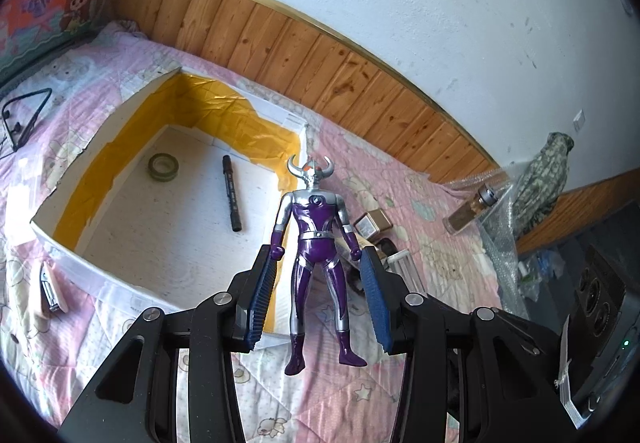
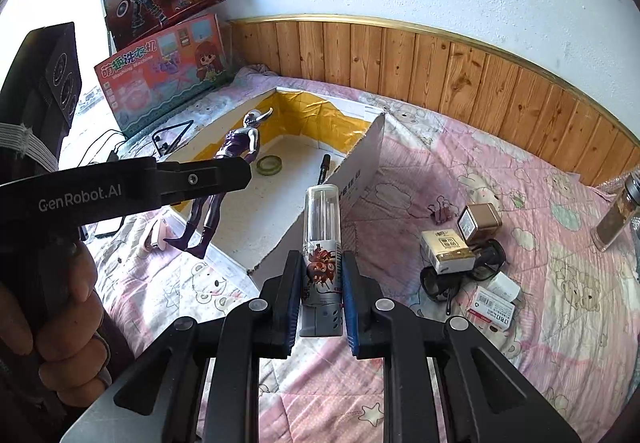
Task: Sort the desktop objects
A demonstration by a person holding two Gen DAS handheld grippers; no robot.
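My left gripper is shut on a purple and silver horned figure, gripping it at the hands, above the near right corner of a white box lined with yellow tape. The right wrist view shows the figure hanging over the box's near left wall. A tape roll and a black marker lie inside the box. My right gripper is shut on a clear spray bottle with a red print, just right of the box.
A pink quilt covers the surface. Right of the box lie a gold tin, small cartons, black sunglasses and a spice jar. Toy boxes lean on the wall at the left. A pink stapler lies left of the box.
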